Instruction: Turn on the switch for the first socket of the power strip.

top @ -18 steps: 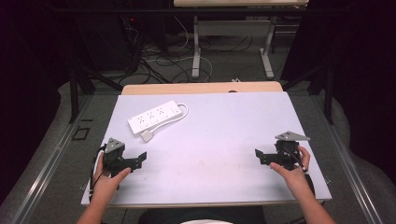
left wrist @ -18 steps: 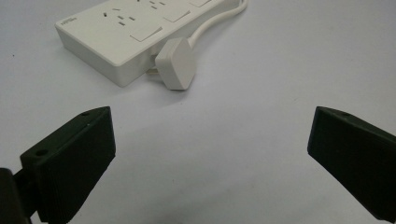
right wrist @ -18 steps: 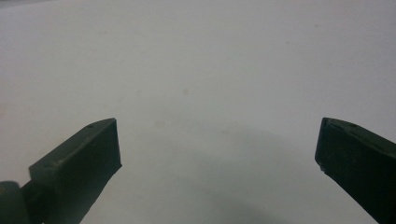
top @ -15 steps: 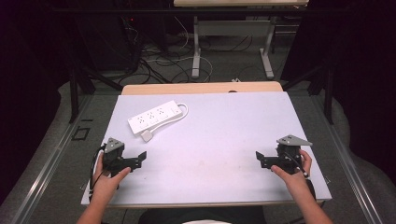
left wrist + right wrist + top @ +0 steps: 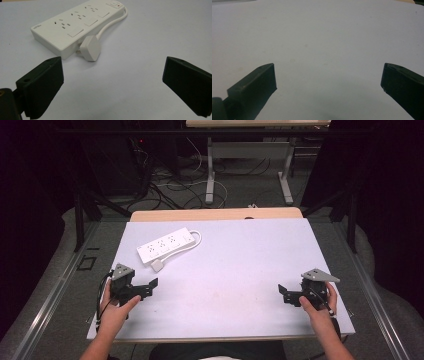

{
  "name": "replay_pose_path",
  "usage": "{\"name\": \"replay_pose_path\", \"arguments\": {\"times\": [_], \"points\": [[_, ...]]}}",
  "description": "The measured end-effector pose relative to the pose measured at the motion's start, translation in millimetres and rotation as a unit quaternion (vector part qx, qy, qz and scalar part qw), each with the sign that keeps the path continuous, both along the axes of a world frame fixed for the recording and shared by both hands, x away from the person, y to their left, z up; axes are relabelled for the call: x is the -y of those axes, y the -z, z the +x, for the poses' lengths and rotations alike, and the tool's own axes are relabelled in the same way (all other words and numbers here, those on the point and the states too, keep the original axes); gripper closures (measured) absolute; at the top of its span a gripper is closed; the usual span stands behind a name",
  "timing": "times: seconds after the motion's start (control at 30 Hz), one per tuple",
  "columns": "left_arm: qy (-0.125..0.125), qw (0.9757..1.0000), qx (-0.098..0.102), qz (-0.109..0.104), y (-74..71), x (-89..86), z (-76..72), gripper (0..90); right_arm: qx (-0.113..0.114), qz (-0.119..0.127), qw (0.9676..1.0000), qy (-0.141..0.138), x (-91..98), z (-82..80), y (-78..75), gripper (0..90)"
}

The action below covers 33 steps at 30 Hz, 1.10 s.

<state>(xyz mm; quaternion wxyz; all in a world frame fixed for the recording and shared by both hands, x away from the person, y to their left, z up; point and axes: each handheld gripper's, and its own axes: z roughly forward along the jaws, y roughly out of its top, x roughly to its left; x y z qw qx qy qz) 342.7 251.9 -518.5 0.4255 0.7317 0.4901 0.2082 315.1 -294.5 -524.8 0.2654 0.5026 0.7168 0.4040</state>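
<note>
Toward the far left of the pale lilac table top [image 5: 235,270] lies the white plastic four-socket power strip [image 5: 165,245], set on a slant, with its white cord [image 5: 196,240] looping round from the far end and its white three-pin plug [image 5: 157,265] resting loose on the table just beside the strip's near edge, pins pointing at the strip's side but not in any socket; from that I judge the job with the strip has not begun, since nothing is plugged in, lifted or held. In the left gripper view the strip [image 5: 75,25] and the plug [image 5: 90,48] sit just ahead of my left gripper [image 5: 112,82], whose black jaws stand wide apart with bare table between them, gripping nothing; I read that as lined up for a reach at the plug, though no contact is made yet. My right gripper [image 5: 290,295] rests at the near right of the table, well apart from the strip; in the right gripper view its jaws [image 5: 328,85] are likewise spread wide over plain table surface and hold nothing. Everything is left to do: closing on the plug or strip, and whatever handling follows; beyond the table's far edge a tan wooden strip [image 5: 215,214] shows, then floor with cables.
</note>
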Motion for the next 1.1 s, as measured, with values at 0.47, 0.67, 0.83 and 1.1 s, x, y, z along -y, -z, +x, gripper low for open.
{"name": "replay_pose_path", "arguments": {"times": [0.47,0.67,0.83,1.1], "points": [[0.003,1.0000,-0.002,-0.008,-22.5,3.1,10.4,6.8,0.007,-0.001,1.0000,0.002,-0.4,0.7,1.0,0.0],[0.004,1.0000,-0.003,-0.001,-31.4,6.6,16.1,9.8,0.005,-0.004,1.0000,0.002,-2.1,1.2,0.6,0.0],[0.009,0.9999,-0.005,0.011,-38.2,11.8,21.9,14.5,0.004,-0.007,1.0000,-0.002,-3.6,4.8,2.4,0.0],[0.013,0.9998,-0.004,0.014,-50.1,20.7,32.6,16.5,0.002,-0.013,0.9999,-0.010,-7.1,5.5,3.6,0.0]]}}
